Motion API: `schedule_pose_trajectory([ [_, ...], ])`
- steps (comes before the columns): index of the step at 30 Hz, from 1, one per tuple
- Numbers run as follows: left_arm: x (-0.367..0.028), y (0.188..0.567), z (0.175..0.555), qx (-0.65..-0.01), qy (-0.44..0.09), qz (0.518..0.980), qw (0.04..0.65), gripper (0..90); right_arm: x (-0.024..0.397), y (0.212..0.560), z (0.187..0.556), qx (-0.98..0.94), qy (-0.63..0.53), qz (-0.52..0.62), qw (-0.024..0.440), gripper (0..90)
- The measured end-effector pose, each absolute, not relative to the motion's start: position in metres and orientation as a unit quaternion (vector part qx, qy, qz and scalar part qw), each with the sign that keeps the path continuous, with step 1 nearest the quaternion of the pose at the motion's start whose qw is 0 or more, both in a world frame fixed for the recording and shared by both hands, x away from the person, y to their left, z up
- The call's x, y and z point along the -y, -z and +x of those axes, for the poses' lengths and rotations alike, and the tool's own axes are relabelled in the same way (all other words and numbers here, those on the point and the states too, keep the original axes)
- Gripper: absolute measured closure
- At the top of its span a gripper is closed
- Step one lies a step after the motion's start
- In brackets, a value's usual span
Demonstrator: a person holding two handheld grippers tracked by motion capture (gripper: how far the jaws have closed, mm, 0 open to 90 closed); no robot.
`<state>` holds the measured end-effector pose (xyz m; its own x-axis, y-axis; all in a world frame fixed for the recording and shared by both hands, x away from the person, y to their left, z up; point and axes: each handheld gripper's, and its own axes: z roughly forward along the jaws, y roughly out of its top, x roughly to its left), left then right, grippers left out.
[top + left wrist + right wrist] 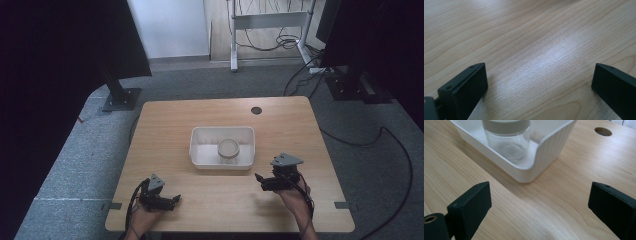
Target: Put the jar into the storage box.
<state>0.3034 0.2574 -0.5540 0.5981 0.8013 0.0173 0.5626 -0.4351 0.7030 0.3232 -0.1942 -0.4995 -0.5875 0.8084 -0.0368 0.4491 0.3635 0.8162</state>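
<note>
A white plastic tray [199, 147] sits at the middle of the wooden table [165, 125]. Inside it stands a clear glass jar [228, 149] with a pale lid. In the right gripper view the tray's corner [541, 152] and the jar [507, 142] lie just ahead of the jaws. My right gripper [259, 180] rests near the front right of the table, open, jaws apart with nothing between them [539, 207]. My left gripper [176, 199] lies at the front left, open over bare wood [539, 85].
A round cable hole [256, 110] is in the table's far right part. Grey carpet surrounds the table, with black stand bases [121, 98] at far left and far right, and cables [380, 135] trailing on the floor to the right.
</note>
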Motion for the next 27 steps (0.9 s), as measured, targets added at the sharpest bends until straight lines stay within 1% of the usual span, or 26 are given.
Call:
schedule_pose_trajectory([
  [27,-0.257,0.554,0.303,-0.412,-0.178,0.828,0.336,0.1,0.242,0.539,0.295,-0.781,-0.369,0.451,0.225,3.2],
])
